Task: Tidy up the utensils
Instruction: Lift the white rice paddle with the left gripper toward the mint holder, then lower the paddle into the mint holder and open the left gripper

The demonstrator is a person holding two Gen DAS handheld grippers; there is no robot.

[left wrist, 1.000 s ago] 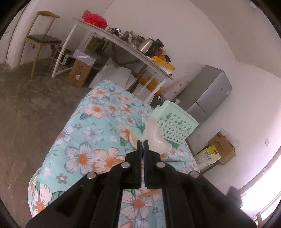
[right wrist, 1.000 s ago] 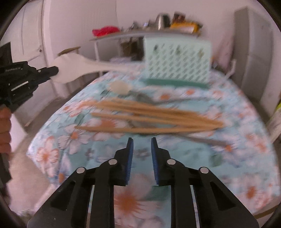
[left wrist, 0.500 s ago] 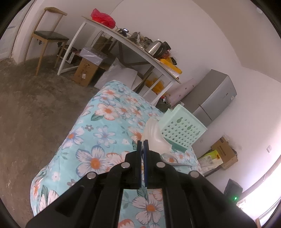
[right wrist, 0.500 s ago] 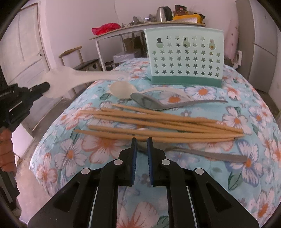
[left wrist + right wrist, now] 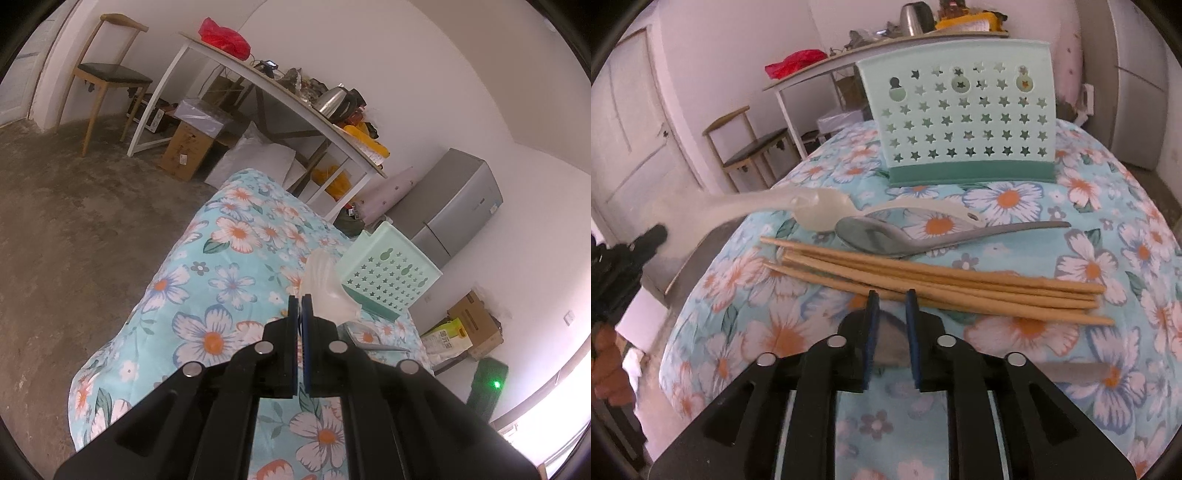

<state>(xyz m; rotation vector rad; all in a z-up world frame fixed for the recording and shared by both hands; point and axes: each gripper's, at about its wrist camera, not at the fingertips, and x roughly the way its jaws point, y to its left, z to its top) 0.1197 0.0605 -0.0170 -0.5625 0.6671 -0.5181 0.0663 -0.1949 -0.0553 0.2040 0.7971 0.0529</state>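
My left gripper [image 5: 300,299] is shut on a translucent white spoon [image 5: 325,291], held above the floral tablecloth [image 5: 221,280]. In the right wrist view that spoon [image 5: 738,206] reaches in, blurred, from the left gripper [image 5: 650,238]. The mint-green star-holed utensil holder [image 5: 960,122] stands upright at the back. In front of it lie a white spoon [image 5: 827,214], a grey spoon [image 5: 879,240] and several wooden chopsticks [image 5: 942,280]. My right gripper [image 5: 892,295] hovers low just before the chopsticks with its jaws opening. The bowl of another grey spoon [image 5: 890,343] lies between its fingers, and the pads are not pressing on it.
The cloth-covered table drops off to bare concrete floor on the left. A wooden chair [image 5: 107,70], a cluttered white side table [image 5: 280,92], cardboard boxes [image 5: 188,151] and a grey fridge [image 5: 454,210] stand behind. A person's hand [image 5: 609,354] shows at the left edge.
My right gripper has moved forward to the chopsticks, over a grey spoon. Its jaws narrowed, then widened again. The left gripper still holds the white spoon, nearly still.
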